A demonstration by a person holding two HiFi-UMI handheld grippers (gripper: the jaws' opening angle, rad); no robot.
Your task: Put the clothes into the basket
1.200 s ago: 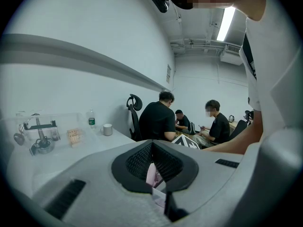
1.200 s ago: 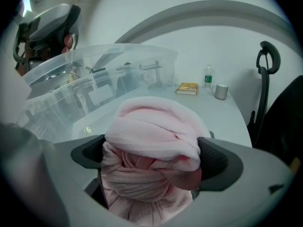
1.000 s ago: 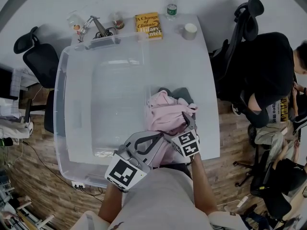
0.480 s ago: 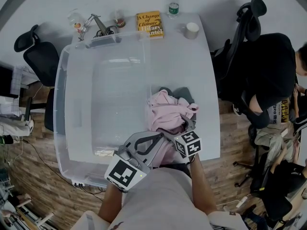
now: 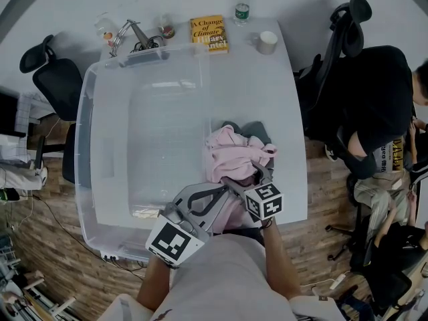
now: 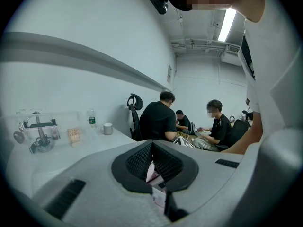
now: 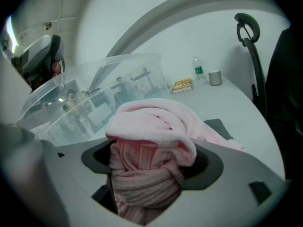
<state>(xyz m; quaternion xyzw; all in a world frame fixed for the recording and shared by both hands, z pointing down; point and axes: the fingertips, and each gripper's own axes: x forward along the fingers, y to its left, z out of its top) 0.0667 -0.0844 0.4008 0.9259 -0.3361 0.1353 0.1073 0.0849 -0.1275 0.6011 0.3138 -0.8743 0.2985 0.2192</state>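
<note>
Grasping step: the right gripper (image 7: 152, 170) fingers are closing on the pink clothes (image 7: 154, 119) heaped on the counter (image 5: 267, 99) beside the basket (image 5: 85, 112), the left gripper (image 6: 152, 148) fingers together and empty; next, probably a lift over its wall.

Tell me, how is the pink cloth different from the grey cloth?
The pink cloth is big and heaped up; the grey cloth only peeks out at its edge. The right hand-held gripper is closing its jaws on the pink cloth; the grey cloth is not gripped. Both lie on the table beside the clear bin, not inside.
</note>
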